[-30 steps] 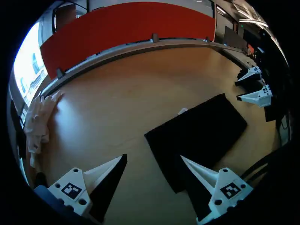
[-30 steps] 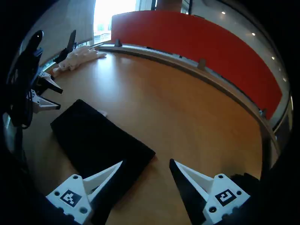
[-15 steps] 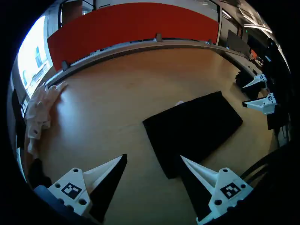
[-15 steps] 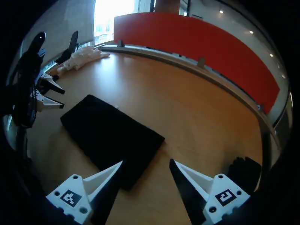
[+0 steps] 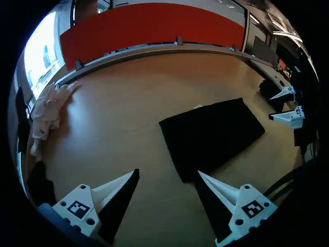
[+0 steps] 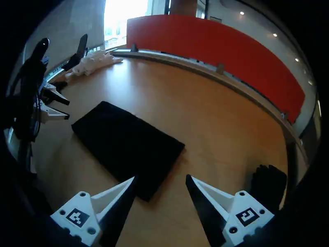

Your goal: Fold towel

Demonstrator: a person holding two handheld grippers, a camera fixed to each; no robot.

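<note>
- Wide wooden bench, light brown, smooth, with a curved far edge and a raised rim.
- Black towel lies flat on the bench as a neat rectangle, about mid-surface, touching neither tool.
- Left tool hangs above the bench with fingers spread wide and nothing between them; the towel's near corner is just ahead of its right finger.
- Right tool is likewise spread and empty, with the towel edge just ahead of its left finger.
- Long red partition stands behind the far rim.
- Crumpled white cloth sits at the bench's far corner, well apart from the towel.
- Small dark heap lies at the bench edge on the right tool's side; can't tell what it is.
- Bright window sits beyond the partition's end.
</note>
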